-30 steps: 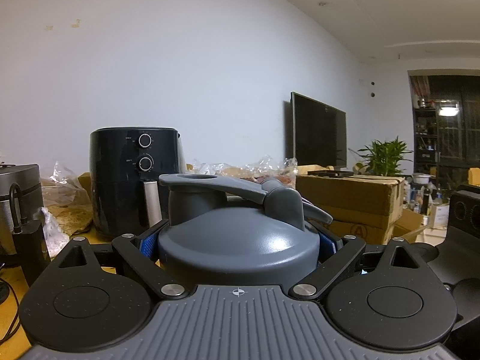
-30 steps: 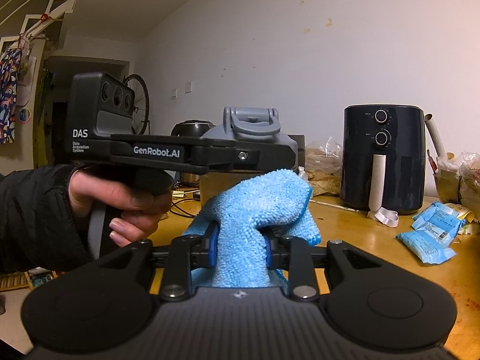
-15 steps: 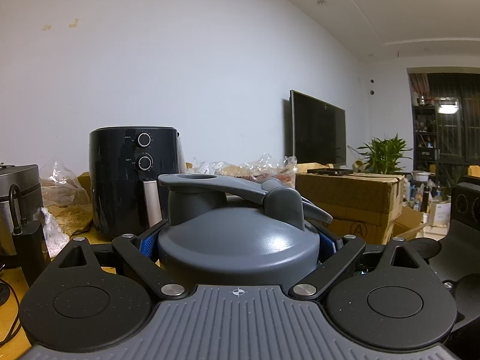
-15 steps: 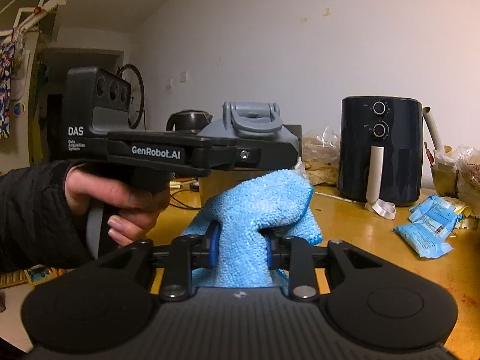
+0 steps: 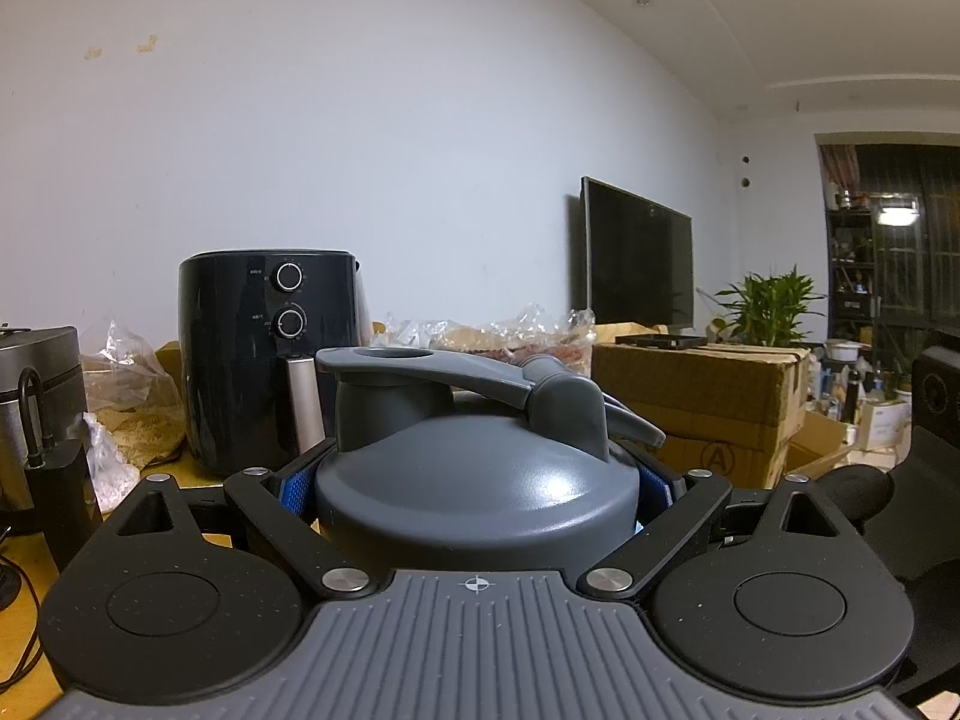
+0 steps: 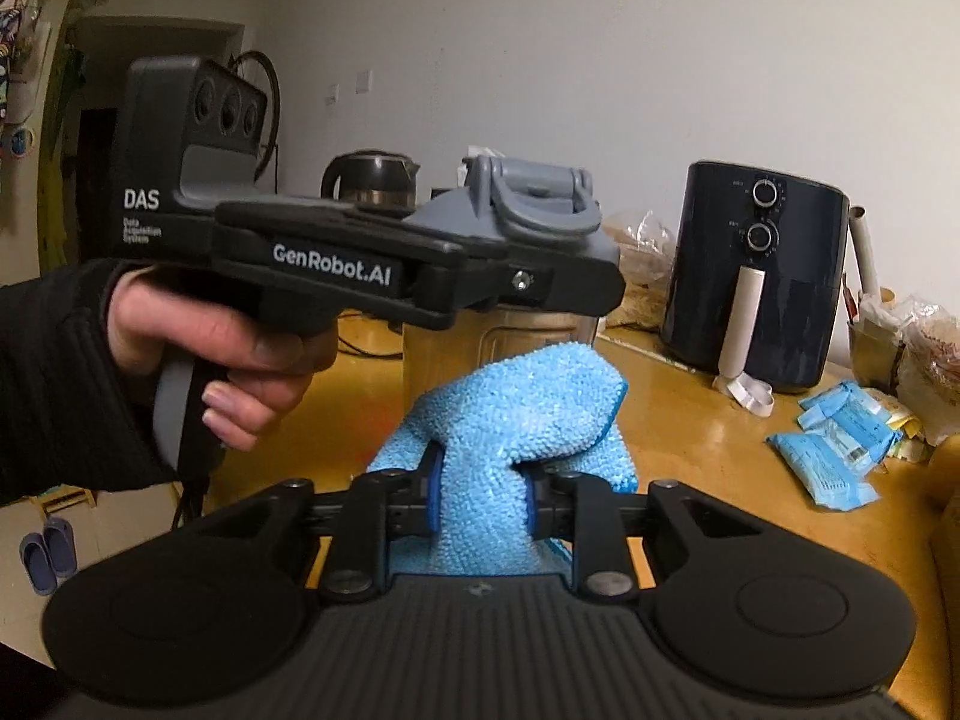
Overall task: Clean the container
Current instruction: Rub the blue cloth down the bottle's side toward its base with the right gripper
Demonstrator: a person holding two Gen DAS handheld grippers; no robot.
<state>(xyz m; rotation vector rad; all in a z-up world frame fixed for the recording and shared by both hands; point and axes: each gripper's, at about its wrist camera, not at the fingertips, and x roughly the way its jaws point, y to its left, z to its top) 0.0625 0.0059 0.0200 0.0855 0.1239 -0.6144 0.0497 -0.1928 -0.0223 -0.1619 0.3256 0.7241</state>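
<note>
My left gripper (image 5: 474,489) is shut on the container, gripping just under its grey lid (image 5: 468,456), which has a flip cap and a carry loop. In the right wrist view the same left gripper (image 6: 570,288) holds the container level above the table in a person's hand (image 6: 228,348); its grey lid (image 6: 540,192) and metal body (image 6: 498,342) show behind the fingers. My right gripper (image 6: 480,495) is shut on a blue microfibre cloth (image 6: 516,408), its jaws having just been closing on it. The cloth's bunched top stands just below and in front of the container.
A black air fryer (image 6: 762,282) stands at the back of the wooden table (image 6: 690,420), with blue packets (image 6: 834,450) on the right. A kettle (image 6: 372,180) sits behind the container. In the left wrist view there are a cardboard box (image 5: 702,396), a TV (image 5: 636,264) and a cabled black device (image 5: 54,480).
The right gripper's pads have drawn a little closer on the cloth and the gripper has tilted, bringing more of the table into view. The left gripper and container have stayed still.
</note>
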